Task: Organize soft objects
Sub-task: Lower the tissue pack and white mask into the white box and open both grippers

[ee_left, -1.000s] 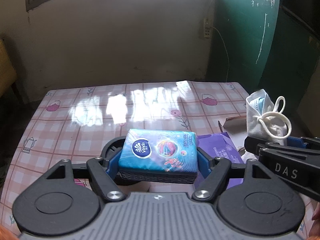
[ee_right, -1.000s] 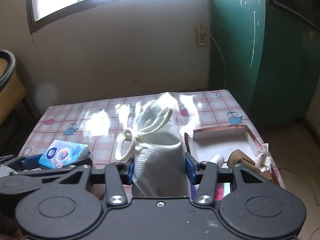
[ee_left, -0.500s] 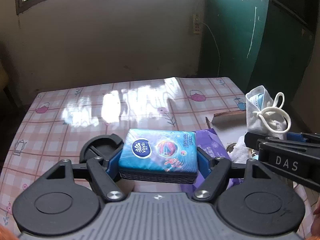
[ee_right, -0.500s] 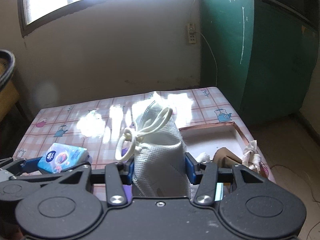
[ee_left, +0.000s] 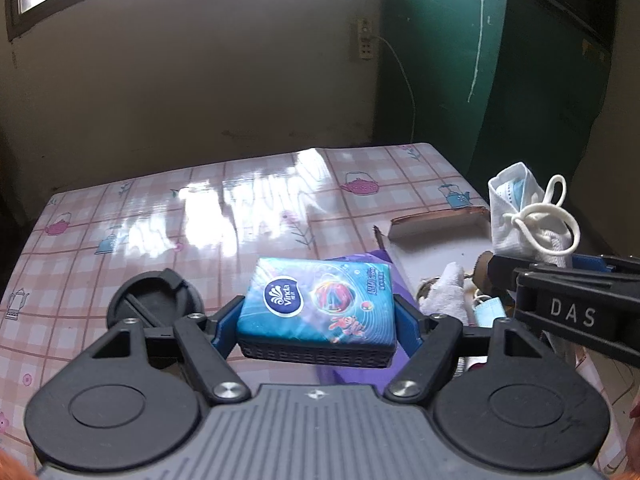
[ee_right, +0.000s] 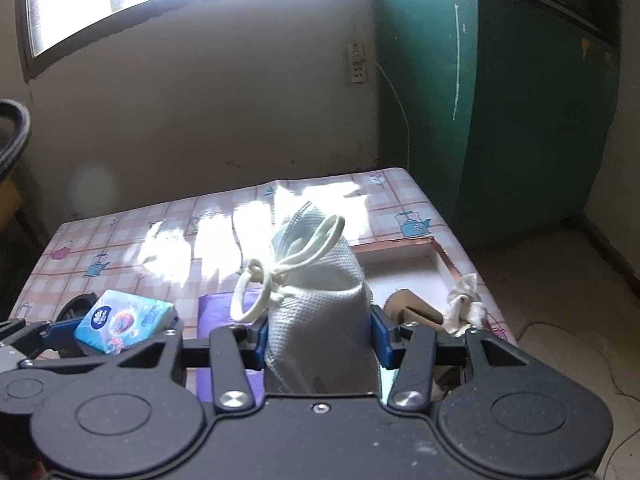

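Both claws, carrying tissue pack (ee_left: 316, 304) and mask (ee_right: 320, 304), have shifted toward the box (ee_right: 404, 264).

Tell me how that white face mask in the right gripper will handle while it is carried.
The white face mask looks floppy: thin fabric folded between the right gripper pads, so it probably squashes rather than resists. It seems very light. Its ear loops dangle loose and may well snag on the open box rim.

Tissue pack (ee_left: 316, 304) in left tool (ee_left: 318, 322), mask (ee_right: 320, 304) in right tool (ee_right: 318, 338); box (ee_right: 438, 258) by surface's (ee_left: 160, 232) right edge, round lid (ee_left: 154, 306) left.
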`<state>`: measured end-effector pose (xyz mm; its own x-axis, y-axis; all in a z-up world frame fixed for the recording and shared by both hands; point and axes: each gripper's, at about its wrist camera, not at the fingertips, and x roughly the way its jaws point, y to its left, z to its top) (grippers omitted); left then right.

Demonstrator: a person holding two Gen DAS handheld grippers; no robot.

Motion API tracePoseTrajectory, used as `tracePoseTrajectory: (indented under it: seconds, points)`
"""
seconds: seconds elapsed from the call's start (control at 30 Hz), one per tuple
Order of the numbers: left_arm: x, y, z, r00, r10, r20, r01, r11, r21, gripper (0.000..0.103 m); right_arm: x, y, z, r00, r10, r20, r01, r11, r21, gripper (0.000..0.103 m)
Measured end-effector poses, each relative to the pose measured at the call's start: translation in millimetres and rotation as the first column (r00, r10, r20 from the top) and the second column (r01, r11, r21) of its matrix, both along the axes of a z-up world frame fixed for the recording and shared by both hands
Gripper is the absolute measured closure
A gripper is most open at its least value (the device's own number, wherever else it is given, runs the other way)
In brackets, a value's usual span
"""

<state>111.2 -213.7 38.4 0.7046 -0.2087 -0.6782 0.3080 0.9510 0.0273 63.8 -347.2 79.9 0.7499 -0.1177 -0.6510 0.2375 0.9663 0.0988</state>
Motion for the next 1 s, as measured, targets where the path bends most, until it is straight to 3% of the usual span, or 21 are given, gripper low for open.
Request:
tracePoseTrajectory:
  seconds: [0.8,1.0]
  points:
    - [6.8,-56.0,-21.2,0.992,-0.122,-0.02,0.122,0.992,-0.012,0.026,-4.9,-55.0,-11.2,0.998,-0.046,-0.03,0.046,0.999,0.015,0.044]
    - [9.9,-73.2,-26.9,0.985,-0.171,-0.016,0.171,0.985,-0.016,0.03,1.2,-71.2,-16.3,0.998,-0.04,-0.041,0.041,0.999,0.025,0.042]
